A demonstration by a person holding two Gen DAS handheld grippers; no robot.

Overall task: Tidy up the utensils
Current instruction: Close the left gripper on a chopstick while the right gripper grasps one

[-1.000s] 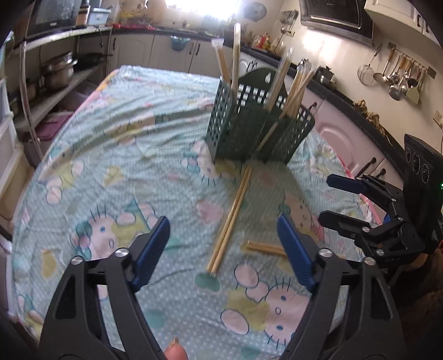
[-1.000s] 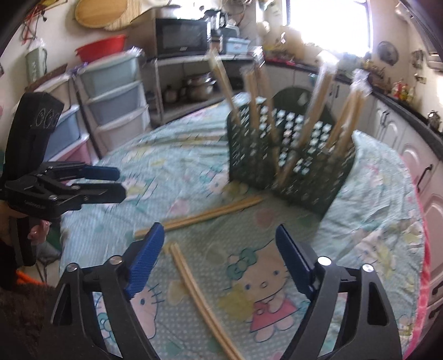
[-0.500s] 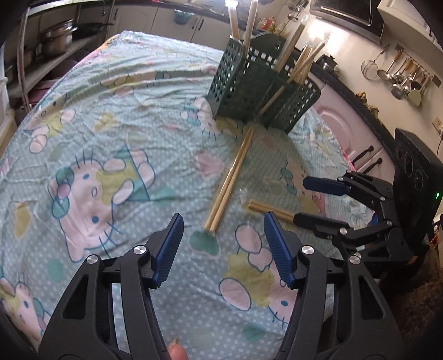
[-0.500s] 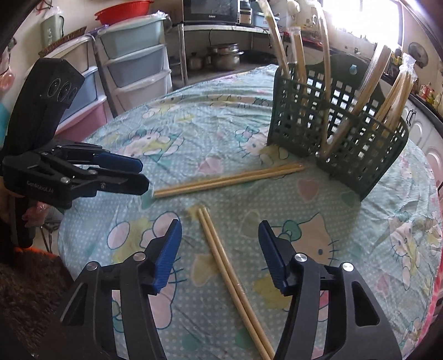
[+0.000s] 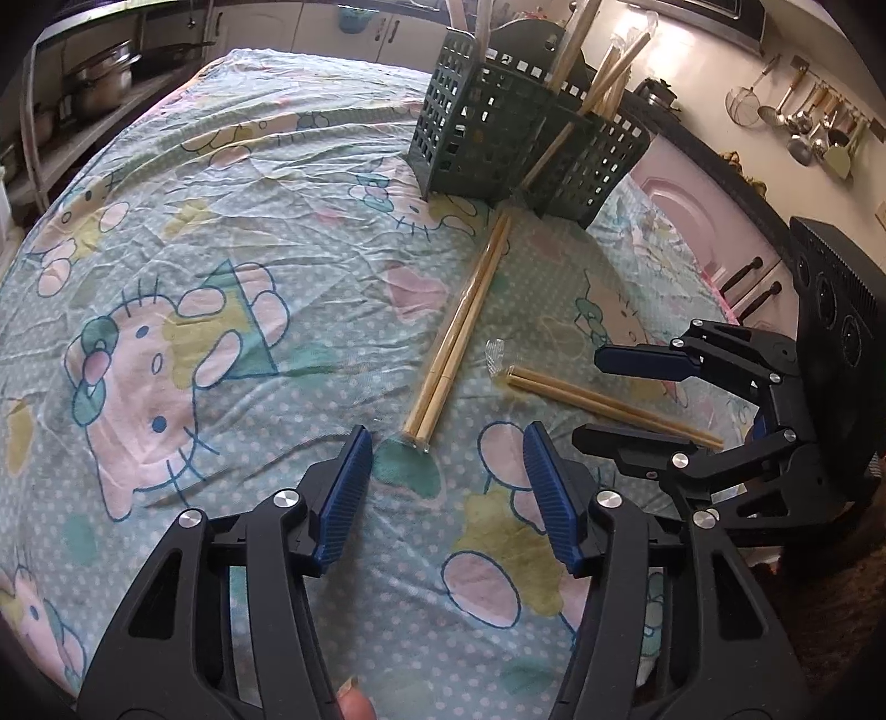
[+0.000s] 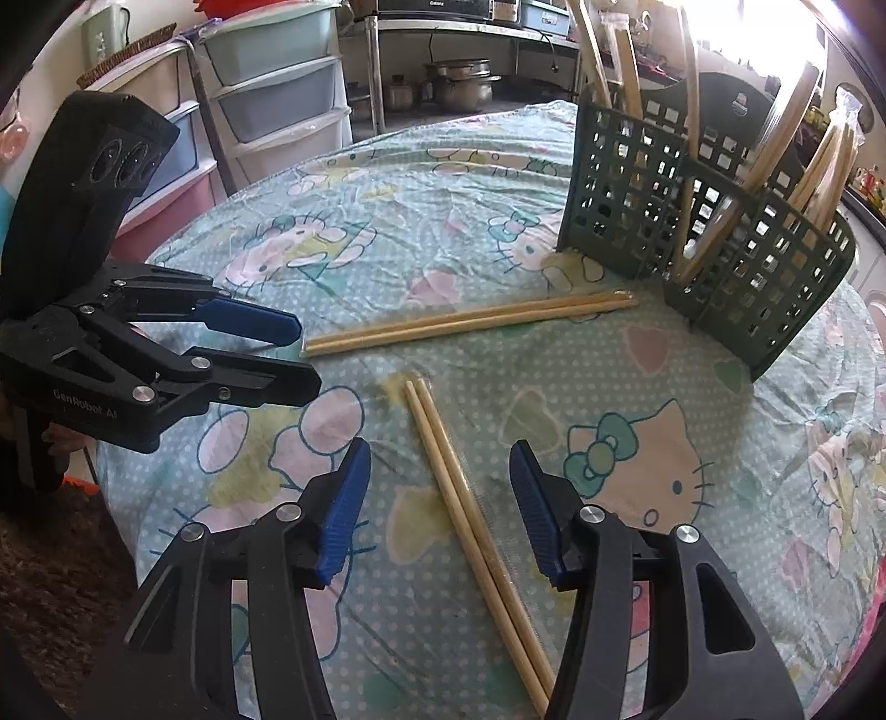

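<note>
Hovering agape, left gripper (image 5: 446, 465) and right gripper (image 6: 440, 471) each face chopsticks (image 6: 470, 520).

From my right wrist view I read "GenRobot AI" in pale letters on the left gripper (image 6: 288, 360), along its black body. The lettering on the microwave (image 6: 434, 6) is too small to read.

On the table (image 5: 232, 183), a basket (image 5: 526, 144) stands far ahead of the left gripper (image 5: 446, 487), with chopsticks upright in it, perhaps in separate compartments. One pair of chopsticks (image 5: 459, 332) lies between that gripper's fingers and the basket, its far end touching the basket's foot. A second pair (image 6: 470, 520) lies between the right gripper's (image 6: 440, 504) fingers, just beside the first pair's near end.
</note>
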